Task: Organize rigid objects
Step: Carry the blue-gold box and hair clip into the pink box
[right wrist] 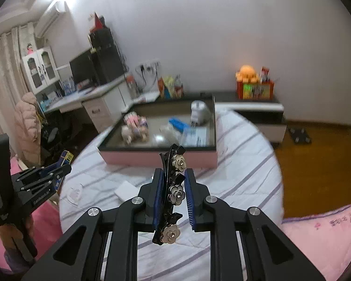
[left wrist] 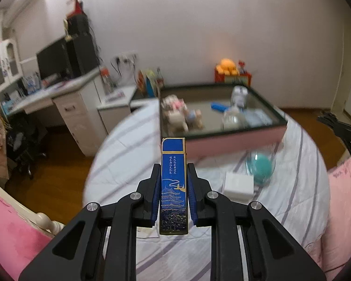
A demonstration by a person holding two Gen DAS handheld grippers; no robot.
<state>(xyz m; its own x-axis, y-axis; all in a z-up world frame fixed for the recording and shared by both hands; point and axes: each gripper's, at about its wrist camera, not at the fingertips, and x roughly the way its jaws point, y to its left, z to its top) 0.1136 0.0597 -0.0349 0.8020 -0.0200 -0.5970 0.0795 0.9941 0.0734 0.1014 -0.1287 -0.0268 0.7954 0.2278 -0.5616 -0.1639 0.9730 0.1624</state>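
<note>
My left gripper (left wrist: 173, 167) is shut on a slim blue and gold lighter (left wrist: 173, 187) with a pagoda print, held upright above the striped bed. My right gripper (right wrist: 174, 173) is shut on a black hair clip (right wrist: 173, 194) with three flower ornaments. A pink-sided tray (left wrist: 234, 140) sits ahead on the bed and holds several small items; it also shows in the right wrist view (right wrist: 156, 159). The left gripper with the lighter appears at the left of the right wrist view (right wrist: 56, 171).
A white box (left wrist: 238, 186) and a teal round object (left wrist: 262, 168) in clear wrap lie on the striped sheet (left wrist: 128, 145) before the tray. A desk (left wrist: 46, 93) with a monitor stands at left. Pink bedding (right wrist: 327, 234) lies at right, wooden floor (right wrist: 316, 164) beyond.
</note>
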